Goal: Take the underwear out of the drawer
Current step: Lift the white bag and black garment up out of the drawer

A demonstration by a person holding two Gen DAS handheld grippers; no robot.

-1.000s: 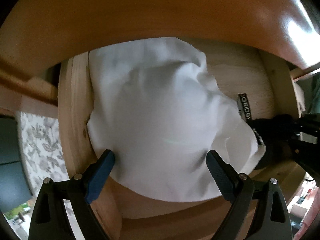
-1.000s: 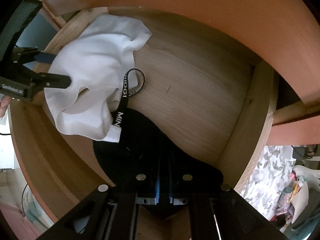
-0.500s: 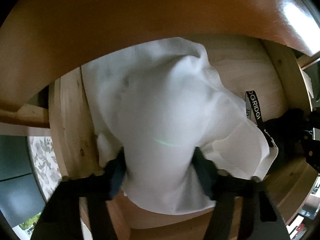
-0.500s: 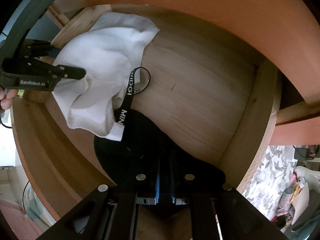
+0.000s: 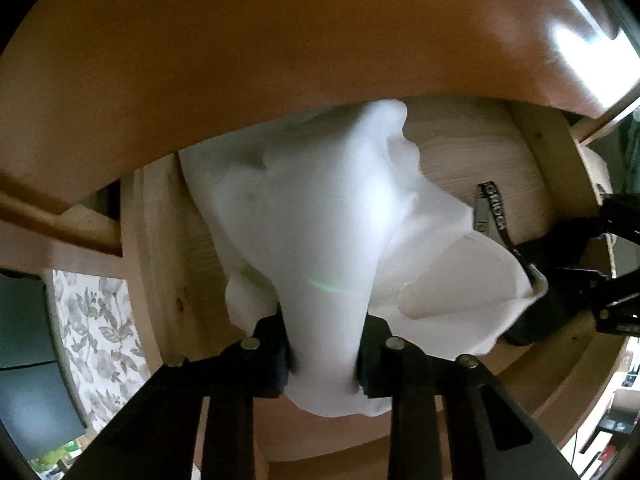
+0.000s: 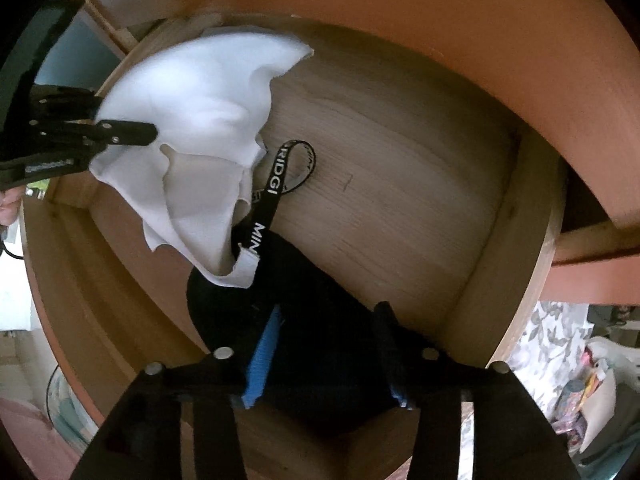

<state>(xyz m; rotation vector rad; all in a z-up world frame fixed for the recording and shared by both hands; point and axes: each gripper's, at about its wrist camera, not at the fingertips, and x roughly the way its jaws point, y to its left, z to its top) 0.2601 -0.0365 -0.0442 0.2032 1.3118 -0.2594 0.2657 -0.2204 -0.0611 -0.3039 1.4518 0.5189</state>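
Within 1 second the left gripper (image 5: 324, 354) had clamped its jaws on the white underwear (image 5: 320, 220), lifting it off the drawer (image 6: 400, 168) floor. The right gripper (image 6: 326, 354), previously pinched, had opened around the black underwear (image 6: 320, 300), apparently releasing it.

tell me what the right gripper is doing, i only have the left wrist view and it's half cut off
Observer: The right gripper has its jaws apart, with the black underwear bunched between them.
Operator: where does its waistband go
Observer: The lettered waistband loops out onto the drawer floor, beside the white garment.
Operator: is my left grip clear of the black pair
Observer: Yes. The left gripper pinches the white garment's far side; only a white corner drapes over the black underwear.
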